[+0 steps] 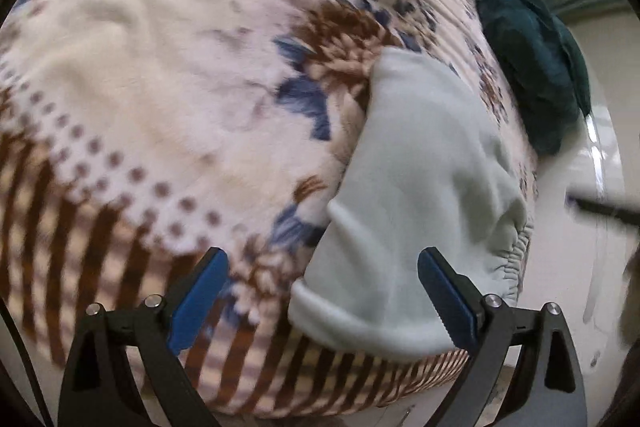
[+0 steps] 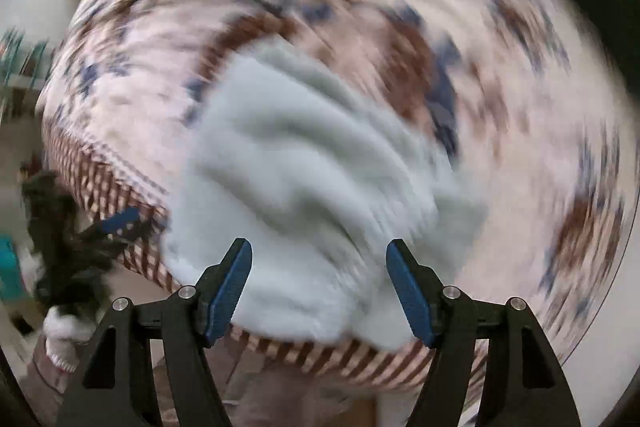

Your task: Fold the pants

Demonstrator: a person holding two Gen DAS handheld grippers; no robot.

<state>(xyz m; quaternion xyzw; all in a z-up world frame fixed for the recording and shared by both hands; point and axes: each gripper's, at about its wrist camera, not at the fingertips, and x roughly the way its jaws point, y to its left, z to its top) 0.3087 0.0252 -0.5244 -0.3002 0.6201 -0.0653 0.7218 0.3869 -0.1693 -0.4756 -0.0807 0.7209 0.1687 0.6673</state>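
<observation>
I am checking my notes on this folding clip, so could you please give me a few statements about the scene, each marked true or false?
1. The pale pants lie on a floral blanket. True.
2. The left gripper is clamped on the pants. False: its jaws stand apart, with nothing pinched between the pads.
3. A dark teal cloth lies at the blanket's far edge. True.
4. The right gripper holds a fold of the pants. False: it is open above them, with nothing between its pads.
5. The pants' elastic waistband shows in the left wrist view. True.
</observation>
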